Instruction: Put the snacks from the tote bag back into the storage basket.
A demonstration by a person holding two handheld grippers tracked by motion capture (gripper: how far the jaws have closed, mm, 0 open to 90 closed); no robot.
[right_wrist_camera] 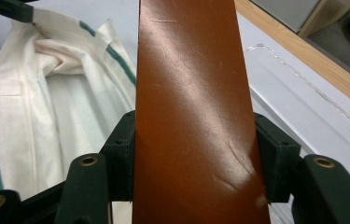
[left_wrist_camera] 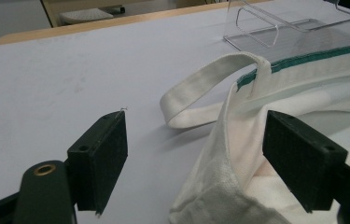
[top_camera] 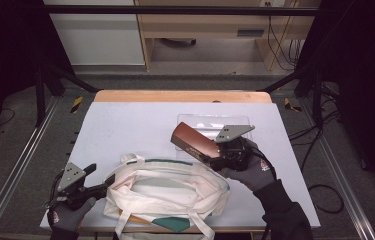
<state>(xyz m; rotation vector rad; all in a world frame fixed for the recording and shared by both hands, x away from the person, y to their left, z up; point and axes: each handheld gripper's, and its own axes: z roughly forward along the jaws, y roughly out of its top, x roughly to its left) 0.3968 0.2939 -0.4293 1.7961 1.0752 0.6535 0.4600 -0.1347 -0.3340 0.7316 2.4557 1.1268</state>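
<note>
A cream cloth bag (top_camera: 167,187) with green trim lies open-mouthed at the table's near edge. Its rim (left_wrist_camera: 238,154) runs between the jaws of my left gripper (top_camera: 100,179), which stand wide apart at the bag's left side; neither pad presses the cloth in the left gripper view (left_wrist_camera: 196,154). A glossy brown box (top_camera: 192,141) hangs tilted above the table, just beyond the bag. My right gripper (top_camera: 214,154) is shut on its right end. In the right gripper view both pads (right_wrist_camera: 196,158) clamp the box's sides (right_wrist_camera: 186,84), and the bag (right_wrist_camera: 46,93) lies beyond on the left.
A clear plastic tray (top_camera: 210,121) lies on the white table cover (top_camera: 125,125) behind the brown box; it also appears in the left gripper view (left_wrist_camera: 294,32). The table's wooden far edge (top_camera: 182,96) borders the cover. A loose bag handle (left_wrist_camera: 200,88) loops onto the table.
</note>
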